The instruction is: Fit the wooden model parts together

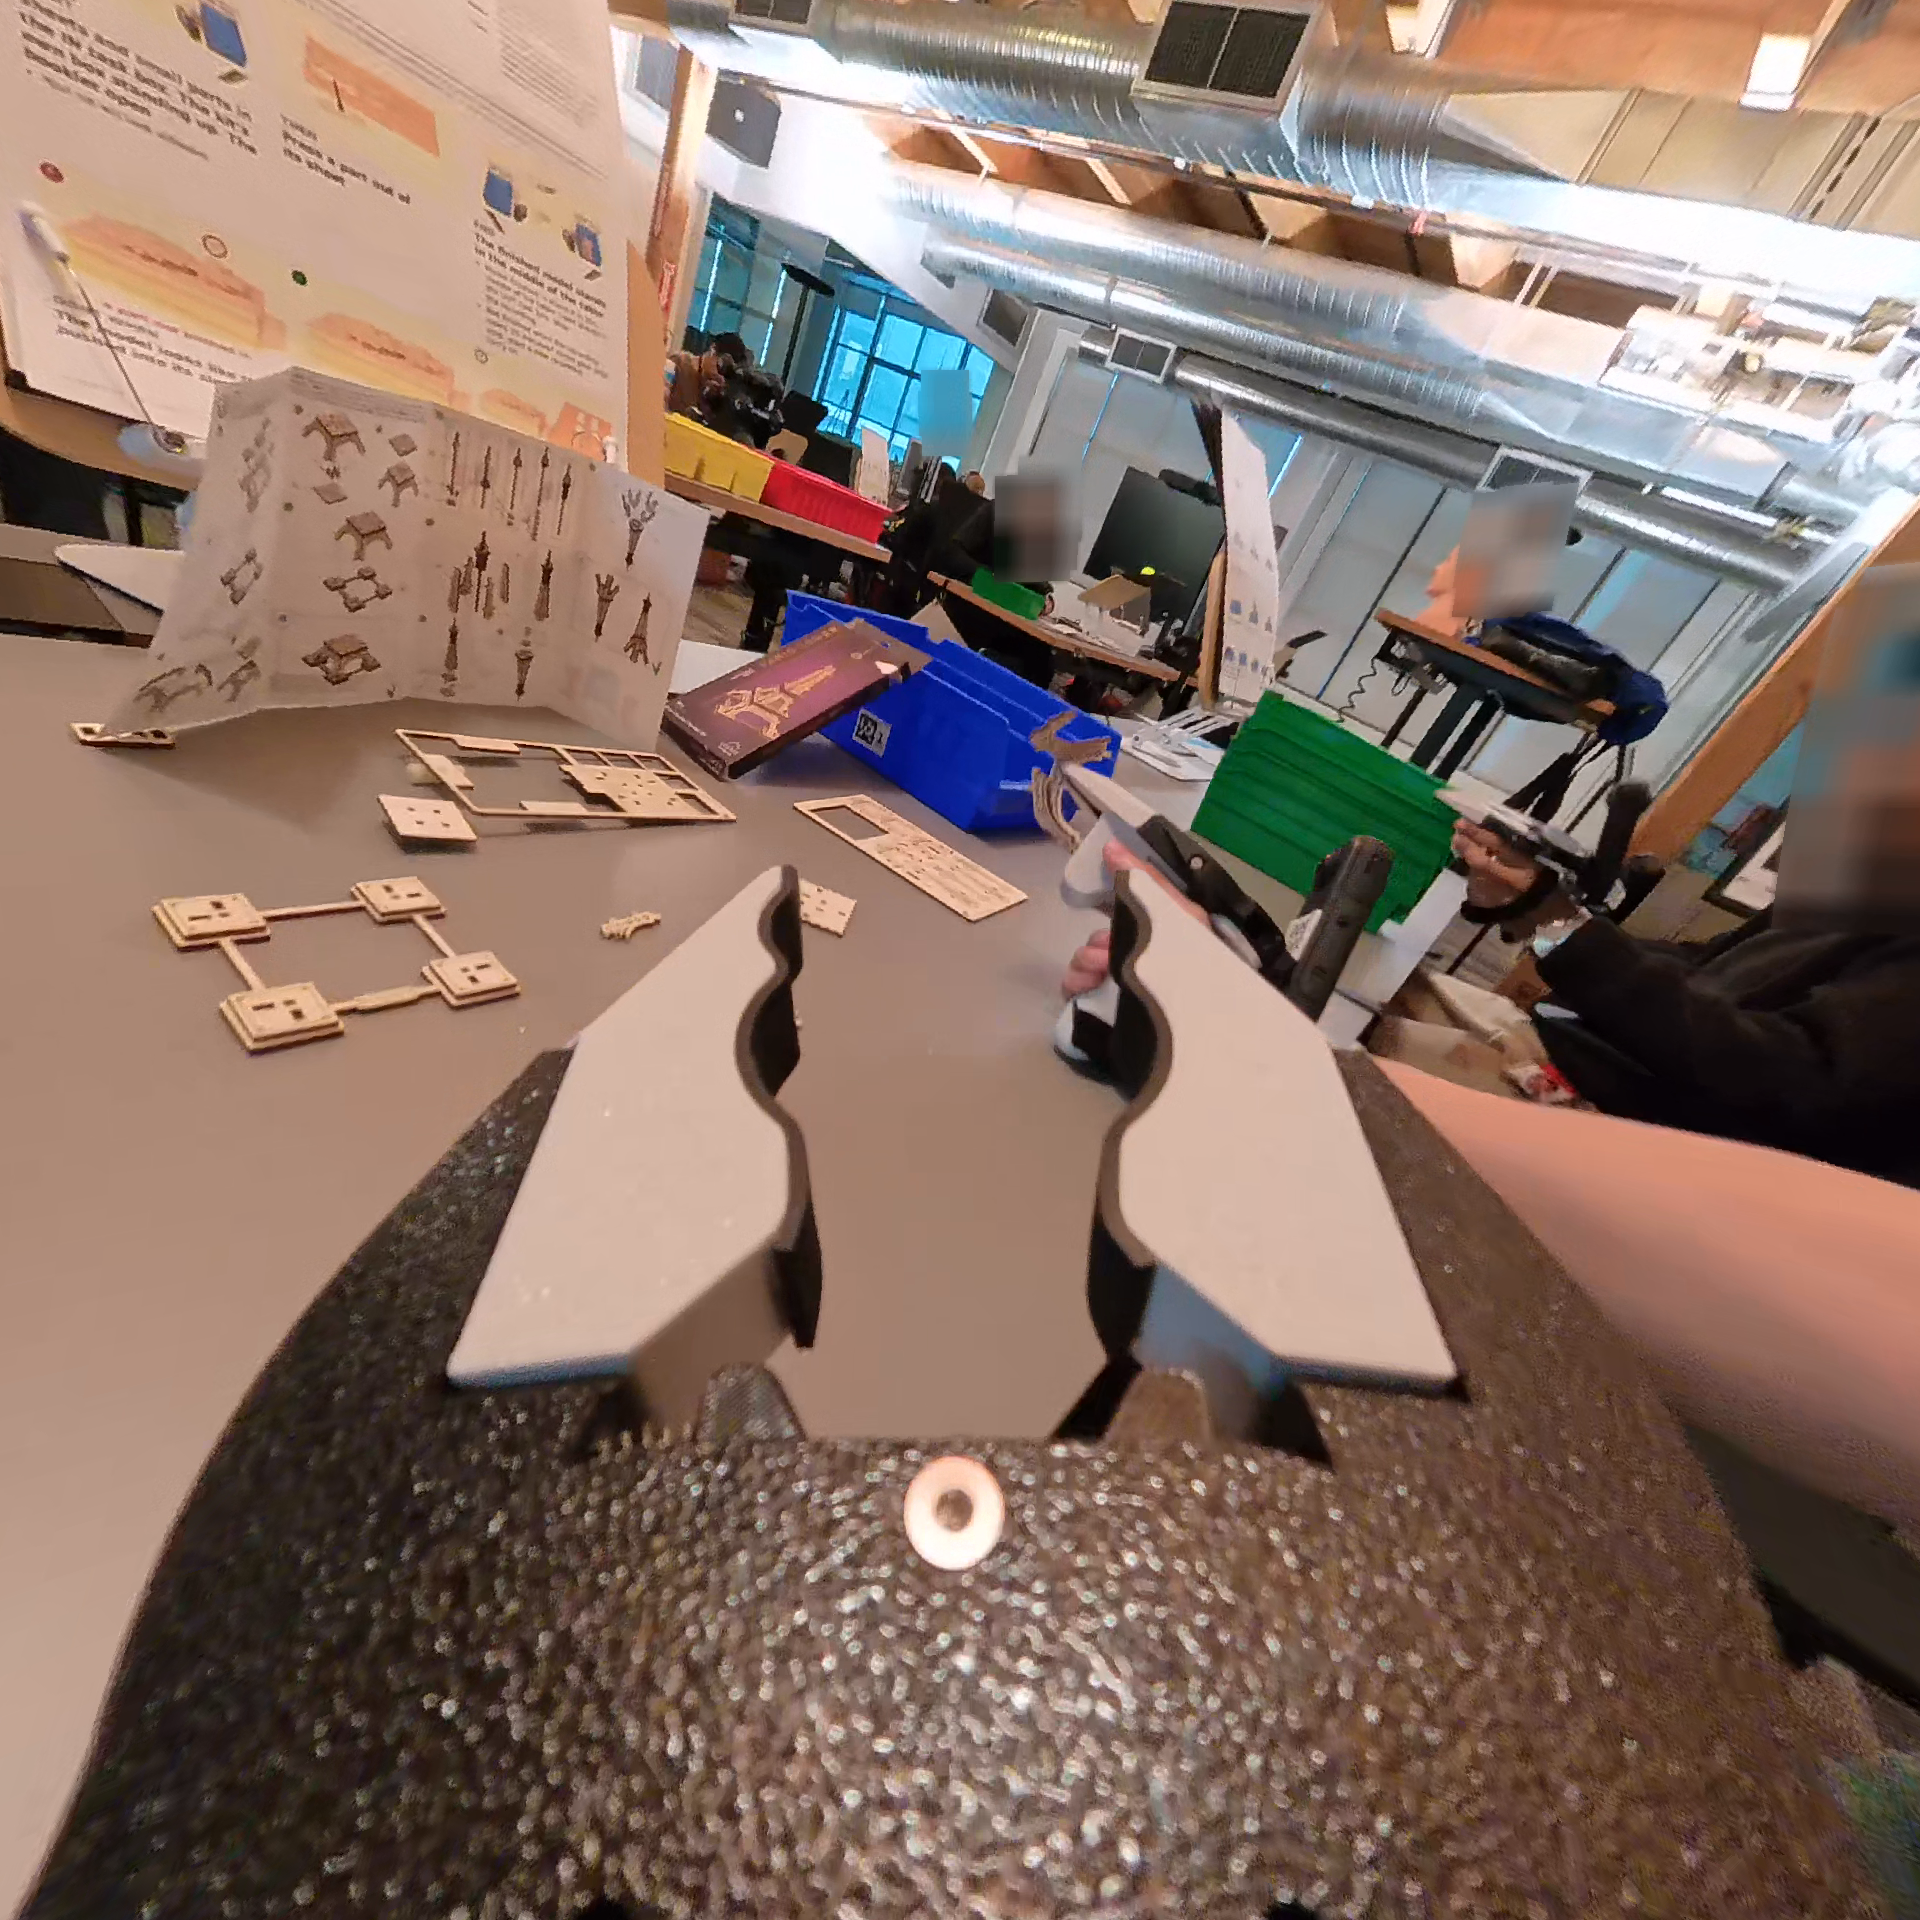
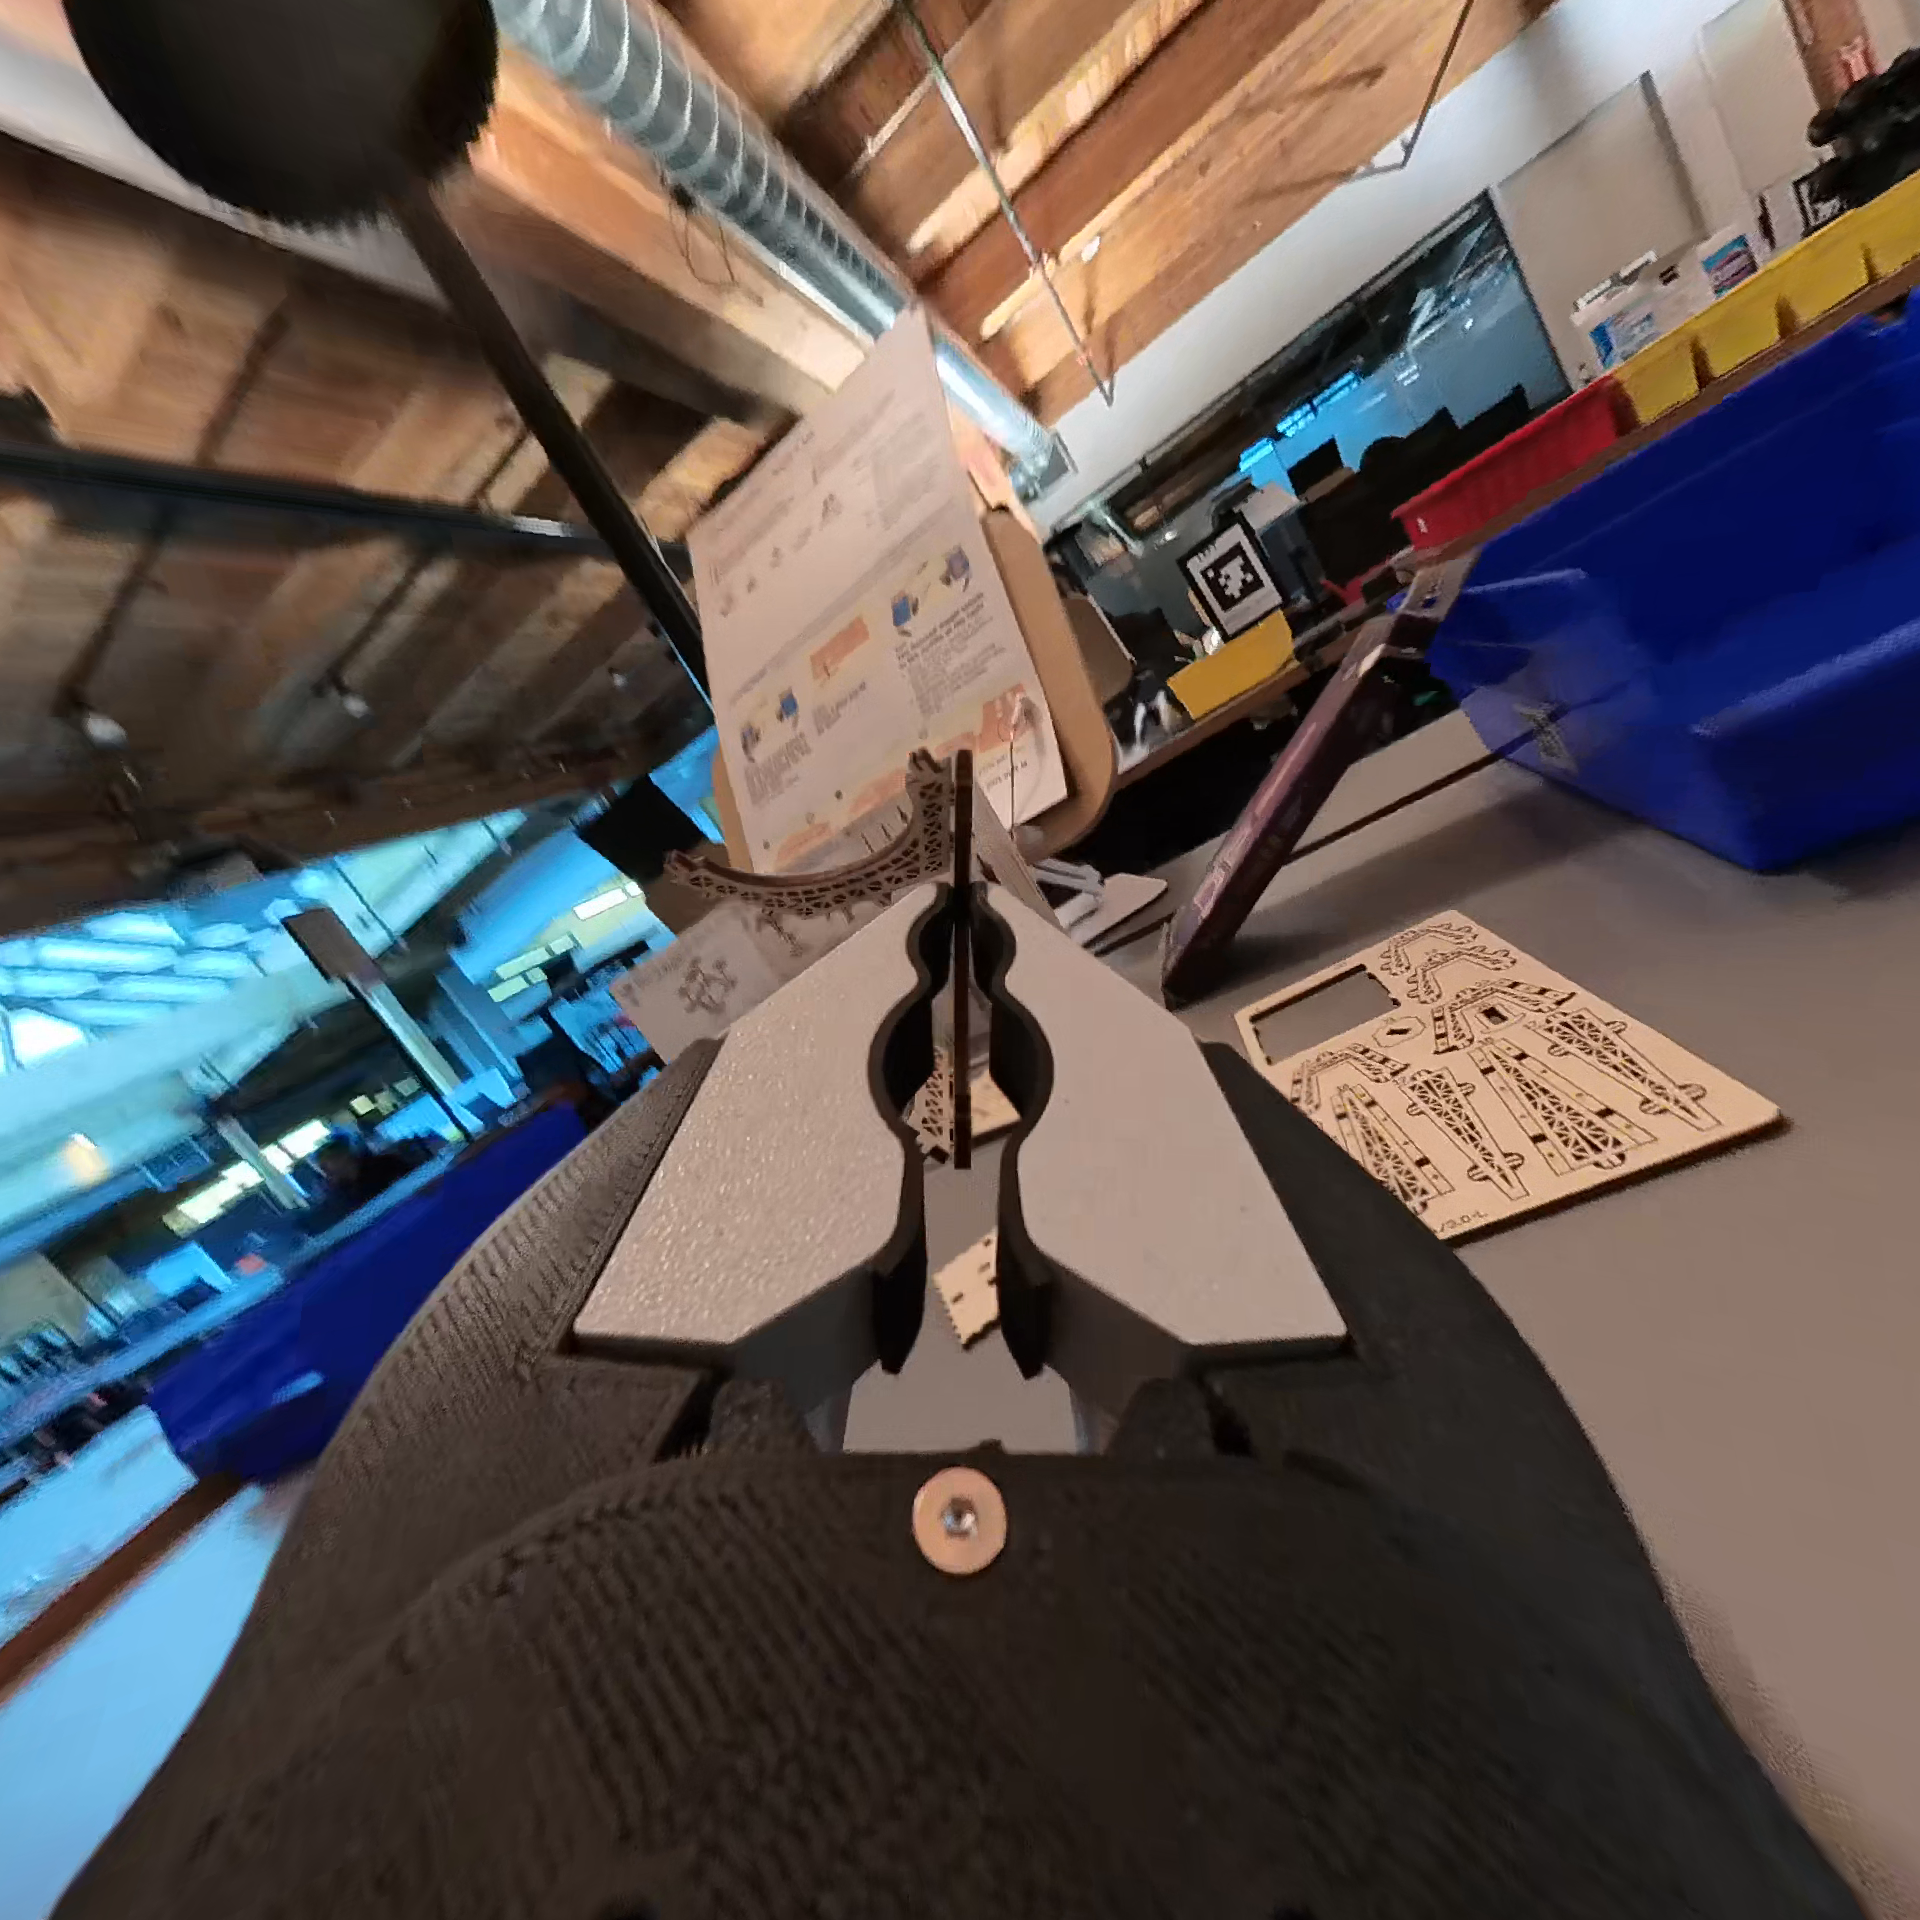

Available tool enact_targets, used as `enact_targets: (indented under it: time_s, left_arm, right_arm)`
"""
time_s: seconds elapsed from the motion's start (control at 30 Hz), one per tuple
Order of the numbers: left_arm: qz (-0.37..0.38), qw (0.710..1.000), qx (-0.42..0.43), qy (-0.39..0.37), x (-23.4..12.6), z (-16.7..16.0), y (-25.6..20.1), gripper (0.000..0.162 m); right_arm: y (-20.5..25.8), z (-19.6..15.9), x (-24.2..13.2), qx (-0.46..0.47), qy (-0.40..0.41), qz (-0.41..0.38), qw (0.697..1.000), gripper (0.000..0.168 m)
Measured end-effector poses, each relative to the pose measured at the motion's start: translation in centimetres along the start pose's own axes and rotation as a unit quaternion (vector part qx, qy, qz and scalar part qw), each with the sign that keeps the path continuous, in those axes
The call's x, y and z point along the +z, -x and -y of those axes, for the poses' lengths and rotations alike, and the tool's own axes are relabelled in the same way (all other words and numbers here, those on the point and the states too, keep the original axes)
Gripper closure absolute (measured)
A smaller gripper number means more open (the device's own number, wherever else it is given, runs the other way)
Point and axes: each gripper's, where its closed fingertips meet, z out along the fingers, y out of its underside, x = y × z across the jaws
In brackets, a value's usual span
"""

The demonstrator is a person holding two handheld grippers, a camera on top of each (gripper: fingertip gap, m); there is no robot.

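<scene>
My left gripper (image 1: 954, 909) is open and empty, low over the grey table (image 1: 260, 1195). A wooden square base frame with four corner pads (image 1: 332, 956) lies to its left. Small loose wooden pieces (image 1: 629, 923) lie just beyond its fingertips. My right gripper (image 2: 961, 914) is shut on a thin wooden lattice part (image 2: 831, 883) with a curved arch, seen edge-on and held above the table. In the left wrist view the right gripper (image 1: 1075, 779) holds that part (image 1: 1062, 743) up at the right, in front of the blue bin.
Punched wooden sheets (image 1: 561, 784) (image 1: 914, 857) (image 2: 1496, 1070) lie on the table. A blue bin (image 1: 935, 727) with a dark box (image 1: 790, 696) leaning on it stands behind. A folded instruction leaflet (image 1: 416, 561) and a poster board (image 2: 883, 644) stand at the back. A green bin (image 1: 1320, 800) is at right. The left gripper's tips are roughly 35 centimetres from the right gripper's.
</scene>
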Motion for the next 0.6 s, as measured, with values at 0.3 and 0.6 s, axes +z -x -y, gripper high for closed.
enact_targets:
  time_s: [0.3,0.6]
  left_arm:
    - [0.03,0.999,-0.035,-0.014,-5.5,-3.9,-0.9,0.106]
    - [0.121,0.991,-0.021,-0.051,-13.5,-5.2,2.7,0.107]
  right_arm:
    - [1.5,1.1,-1.0,0.044,-0.049,0.091,0.994,0.168]
    - [3.4,1.2,-1.1,0.02,-0.073,0.143,0.987,0.168]
